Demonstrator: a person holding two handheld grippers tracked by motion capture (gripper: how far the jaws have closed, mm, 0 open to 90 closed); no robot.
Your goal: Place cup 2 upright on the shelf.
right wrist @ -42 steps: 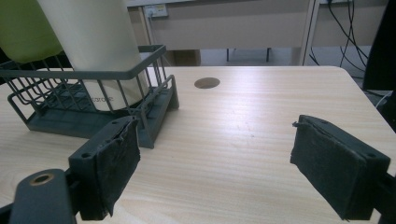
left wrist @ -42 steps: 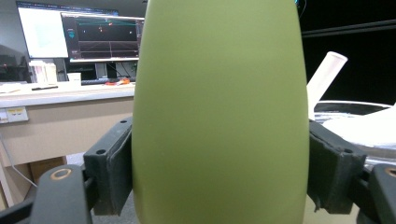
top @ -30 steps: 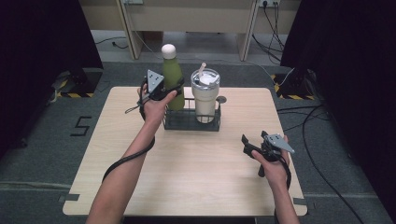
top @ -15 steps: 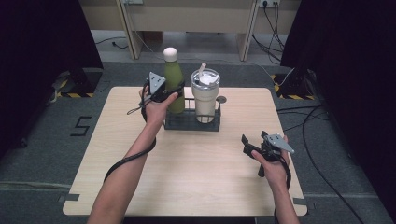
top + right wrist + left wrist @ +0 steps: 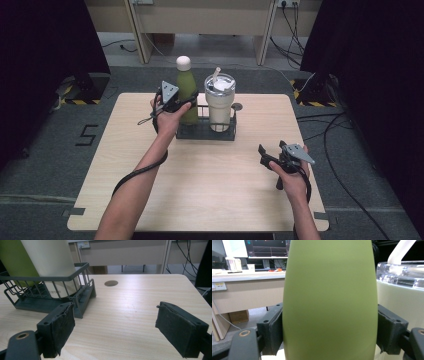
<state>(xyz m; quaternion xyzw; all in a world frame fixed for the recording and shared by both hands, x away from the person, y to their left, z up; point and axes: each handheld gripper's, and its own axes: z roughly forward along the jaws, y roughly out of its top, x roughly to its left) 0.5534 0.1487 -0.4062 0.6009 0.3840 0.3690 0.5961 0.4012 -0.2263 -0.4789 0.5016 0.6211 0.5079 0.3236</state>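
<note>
My left gripper point(image 5: 185, 106) is shut on a green bottle point(image 5: 186, 82) with a cream cap, holding it upright in the left half of a dark wire rack point(image 5: 205, 132) at the back of the table. In the left gripper view both pads press the green bottle point(image 5: 329, 300) from either side. A cream tumbler point(image 5: 220, 105) with a clear lid and a straw stands in the rack's right half. My right gripper point(image 5: 264, 155) hovers over the table's right front. In the right gripper view its jaws stand wide apart with nothing between them, facing the rack point(image 5: 50, 302).
The wooden table point(image 5: 200, 175) has a small round hole point(image 5: 236, 106) just right of the rack. Desk legs, cables and dark curtains lie beyond the far edge. Bare tabletop stretches between the rack and the front edge.
The green bottle has sunk a little in my left gripper, down into the rack. The right gripper has not moved.
</note>
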